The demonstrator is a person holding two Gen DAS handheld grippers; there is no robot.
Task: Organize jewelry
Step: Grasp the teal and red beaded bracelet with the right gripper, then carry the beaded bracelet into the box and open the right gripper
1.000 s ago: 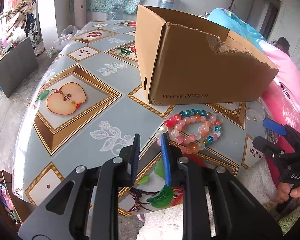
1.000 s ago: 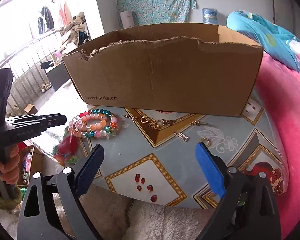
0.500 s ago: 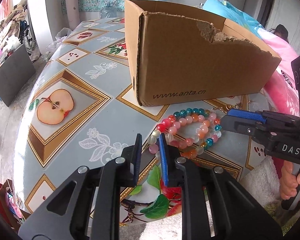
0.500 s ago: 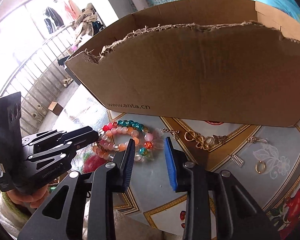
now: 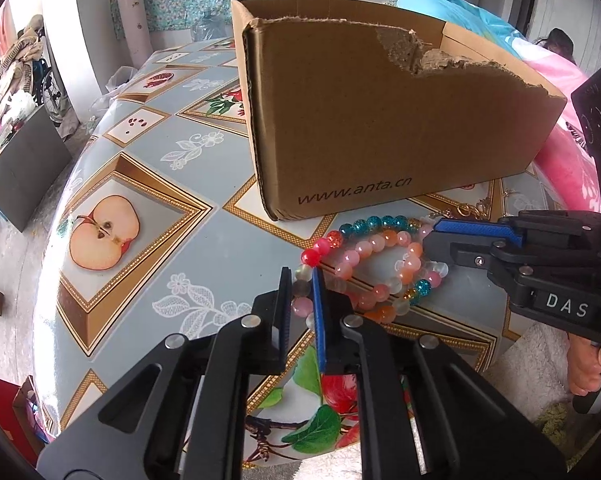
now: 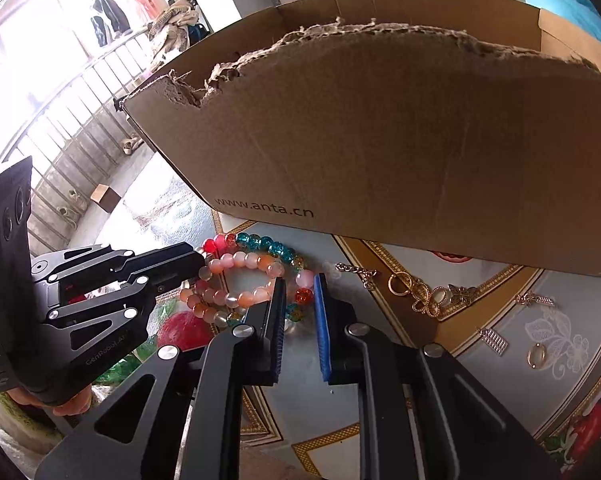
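Bracelets of round glass beads (image 5: 374, 266), pink, orange, teal and red, lay heaped on the fruit-patterned vinyl tablecloth (image 5: 148, 184) at the centre of both views, just below the torn brown cardboard box (image 5: 380, 128) that filled the upper frame.

Your left gripper (image 5: 301, 286) had its jaws drawn close around a few pale beads at the near left of the heap; whether they truly clamped was hard to tell. Your right gripper (image 6: 298, 294) reached in from the right of the left-wrist view, jaws narrowly apart with a red bead and the heap's right side between them, apparently not yet squeezing.

Judging by this, the sorting had hardly begun. The beads were not yet lifted. To the right of centre in the right-wrist view, a gold chain with rings and butterfly charms (image 6: 420, 292), a small bar-shaped comb clip (image 6: 492, 341) and a gold oval ring (image 6: 536, 356) lay loose on the cloth. The box's inside was hidden from you.

The box's front wall stood just behind the heap, its ragged top edge high in both frames, so any lift would need to clear it. The table edge curved close under both grippers at the lower frame. Open cloth lay to the left in the left-wrist view.
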